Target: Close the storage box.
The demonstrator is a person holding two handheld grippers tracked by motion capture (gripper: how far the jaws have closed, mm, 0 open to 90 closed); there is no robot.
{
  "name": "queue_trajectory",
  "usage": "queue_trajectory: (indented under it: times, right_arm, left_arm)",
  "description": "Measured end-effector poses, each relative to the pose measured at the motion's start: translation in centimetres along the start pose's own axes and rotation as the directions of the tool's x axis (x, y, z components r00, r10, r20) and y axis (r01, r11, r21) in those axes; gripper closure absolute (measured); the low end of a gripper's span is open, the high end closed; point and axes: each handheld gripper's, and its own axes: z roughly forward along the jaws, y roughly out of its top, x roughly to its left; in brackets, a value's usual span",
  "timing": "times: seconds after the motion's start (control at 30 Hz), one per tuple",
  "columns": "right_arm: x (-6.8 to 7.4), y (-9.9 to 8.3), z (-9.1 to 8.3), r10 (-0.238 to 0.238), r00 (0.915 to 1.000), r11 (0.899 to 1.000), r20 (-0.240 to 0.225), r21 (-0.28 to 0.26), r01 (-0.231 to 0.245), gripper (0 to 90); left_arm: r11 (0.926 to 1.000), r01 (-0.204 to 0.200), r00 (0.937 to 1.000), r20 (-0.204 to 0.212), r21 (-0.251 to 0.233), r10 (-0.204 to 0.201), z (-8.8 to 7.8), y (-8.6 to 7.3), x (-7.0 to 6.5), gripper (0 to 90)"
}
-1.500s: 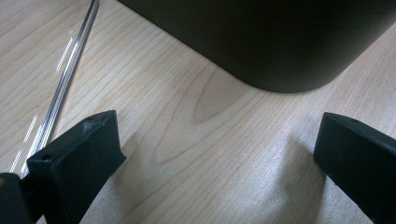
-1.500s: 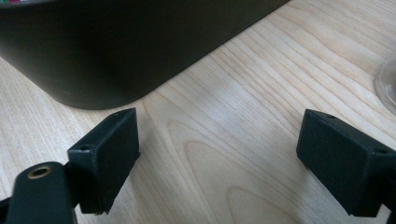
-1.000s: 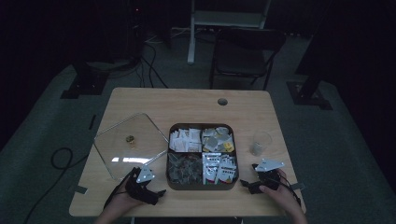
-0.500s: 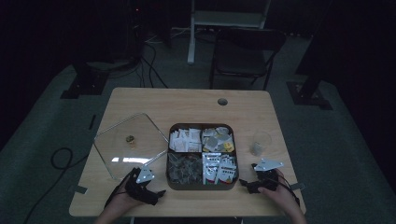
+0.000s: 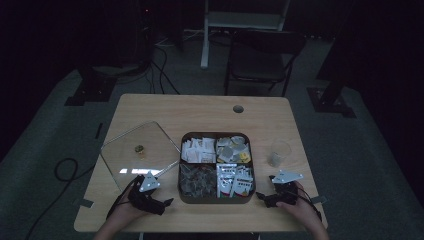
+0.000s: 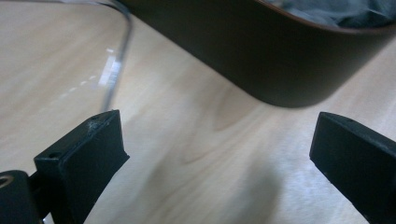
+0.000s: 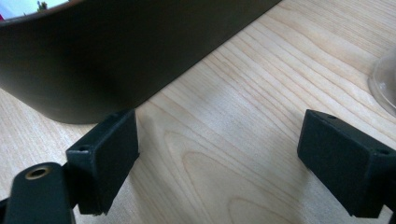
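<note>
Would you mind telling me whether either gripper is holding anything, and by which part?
Nothing is held. The left gripper and the right gripper both stand open over bare table, beside the tray.

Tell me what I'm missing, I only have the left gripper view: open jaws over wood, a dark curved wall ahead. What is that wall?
Observer: It is the near left corner of a dark square box with four compartments, seen from the high view.
Operator: Is the box covered?
Observer: No. A clear lid lies flat on the table to the box's left, with a small knob at its middle.
Operator: Where is the other gripper?
Observer: The right gripper sits low by the box's near right corner, jaws wide apart with nothing between them.
Operator: Anything near it?
Observer: A clear glass cup stands on the table just right of the box, apart from it.
</note>
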Motion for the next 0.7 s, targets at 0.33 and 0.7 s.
queue_trajectory:
  times: [0.33, 0.7]
  right_arm:
    - [0.0, 0.0, 0.0, 0.000, 1.0000, 1.000, 0.000, 0.000, 0.000, 12.1]
    - [0.0, 0.0, 0.0, 0.001, 1.0000, 1.000, 0.000, 0.001, -0.001, 12.0]
  left_arm:
    - [0.9982, 0.043, 0.9973, -0.058, -0.043, -0.046, -1.2, 0.5, 2.3, 4.2]
    - [0.9928, 0.095, 0.9876, -0.118, -0.073, -0.103, -2.0, 0.9, 4.8, 4.4]
